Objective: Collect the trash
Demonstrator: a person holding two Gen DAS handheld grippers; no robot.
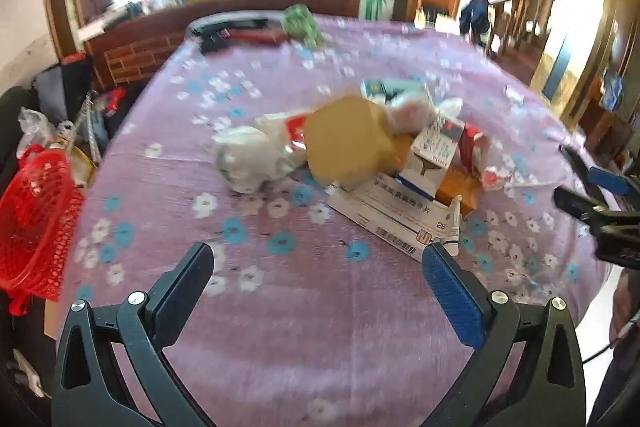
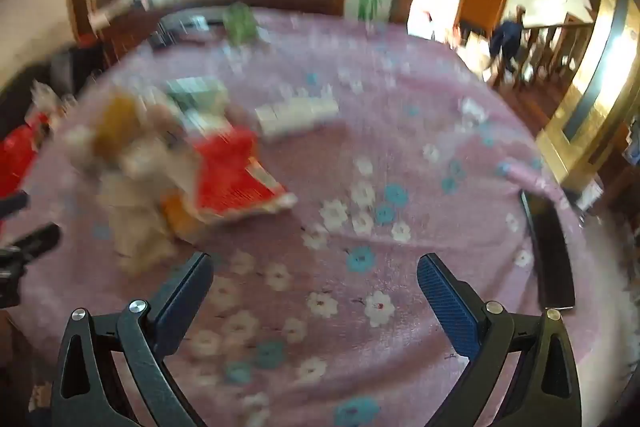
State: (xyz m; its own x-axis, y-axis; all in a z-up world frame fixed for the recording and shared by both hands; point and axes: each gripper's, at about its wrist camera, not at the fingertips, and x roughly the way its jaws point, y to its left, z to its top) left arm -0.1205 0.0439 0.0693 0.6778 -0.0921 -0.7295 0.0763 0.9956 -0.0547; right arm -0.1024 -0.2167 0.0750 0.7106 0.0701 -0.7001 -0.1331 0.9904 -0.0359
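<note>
The heap of trash, a tan hexagonal cardboard lid [image 1: 346, 141], a crumpled white plastic bag [image 1: 248, 159], a white printed medicine carton [image 1: 394, 217] and a red wrapper [image 2: 236, 175], lies mid-table on our lilac flowered tablecloth [image 1: 280, 307], with a red mesh basket [image 1: 36, 223] hanging just off its left edge. Our left gripper [image 1: 320, 261] and right gripper [image 2: 316, 273] both hover above the cloth, spread wide with nothing in them. We judge we are at the approach: next, we must lower one claw onto a piece and close.
</note>
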